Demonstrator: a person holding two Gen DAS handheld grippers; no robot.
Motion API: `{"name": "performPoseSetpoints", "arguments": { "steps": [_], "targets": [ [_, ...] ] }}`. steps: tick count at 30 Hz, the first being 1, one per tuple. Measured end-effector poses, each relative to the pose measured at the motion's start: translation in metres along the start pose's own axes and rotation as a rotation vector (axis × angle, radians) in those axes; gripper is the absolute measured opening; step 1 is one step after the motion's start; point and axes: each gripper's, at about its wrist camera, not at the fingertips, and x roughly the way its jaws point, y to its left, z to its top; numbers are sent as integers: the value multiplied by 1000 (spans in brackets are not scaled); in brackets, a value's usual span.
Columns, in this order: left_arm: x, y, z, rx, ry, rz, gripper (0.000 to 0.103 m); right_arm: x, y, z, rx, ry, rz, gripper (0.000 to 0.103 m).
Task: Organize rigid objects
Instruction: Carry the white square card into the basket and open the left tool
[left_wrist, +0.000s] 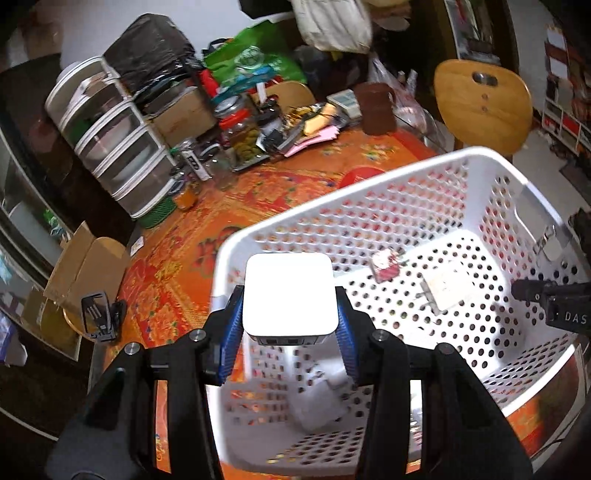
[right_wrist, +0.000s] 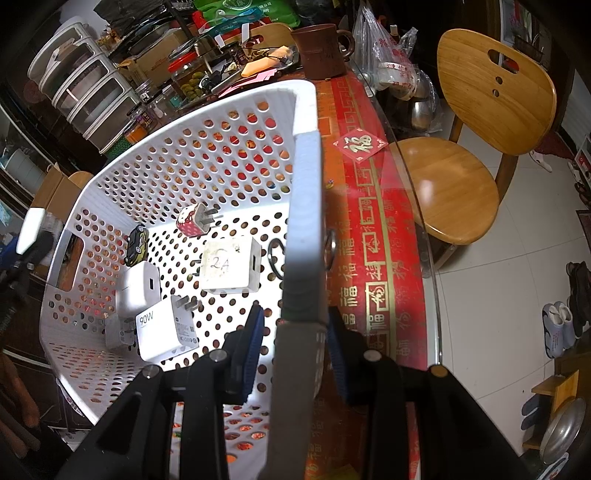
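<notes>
My left gripper (left_wrist: 290, 317) is shut on a white square box (left_wrist: 290, 293) and holds it above the near rim of the white perforated basket (left_wrist: 480, 155). My right gripper (right_wrist: 295, 339) straddles the basket's right wall (right_wrist: 304, 206), one finger inside and one outside, touching or nearly touching it. Inside the basket lie a white 90W charger (right_wrist: 164, 332), a white 2A charger (right_wrist: 231, 267), a pink patterned plug (right_wrist: 194, 221), another white charger (right_wrist: 138, 286) and a small dark toy car (right_wrist: 136, 243). The left gripper with its box shows at the left edge of the right wrist view (right_wrist: 29, 232).
The basket stands on a table with a red-orange patterned cloth (left_wrist: 280, 184). Behind it stand stacked clear drawers (left_wrist: 110, 136), jars (left_wrist: 243, 129), a brown mug (right_wrist: 323, 48) and clutter. A wooden chair (right_wrist: 461, 158) stands to the right. A black clip (left_wrist: 101, 314) lies at the left.
</notes>
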Motion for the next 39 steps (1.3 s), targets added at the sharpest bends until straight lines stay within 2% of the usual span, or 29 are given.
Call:
{"name": "performPoseSetpoints", "arguments": {
  "steps": [10, 24, 26, 27, 28, 30, 32, 35, 39],
  "targets": [
    [17, -34, -5, 56, 45, -48, 43, 0, 0, 0, -3, 0, 0, 33],
    [32, -43, -12, 79, 88, -89, 43, 0, 0, -1, -4, 0, 0, 33],
    [31, -43, -12, 78, 78, -103, 47, 0, 0, -1, -3, 0, 0, 33],
    [28, -42, -12, 78, 65, -99, 56, 0, 0, -1, -3, -1, 1, 33],
    [24, -40, -12, 83, 42, -90, 74, 0, 0, -1, -3, -1, 1, 33],
    [15, -37, -12, 95, -7, -63, 95, 0, 0, -1, -3, 1, -1, 34],
    [5, -32, -14, 101, -52, -44, 97, 0, 0, -1, -3, 0, 1, 34],
    [-15, -9, -21, 58, -105, -61, 97, -1, 0, -1, -4, 0, 1, 34],
    [-47, 48, -46, -62, -154, -141, 99, -1, 0, -3, -6, 0, -1, 35]
  ]
}}
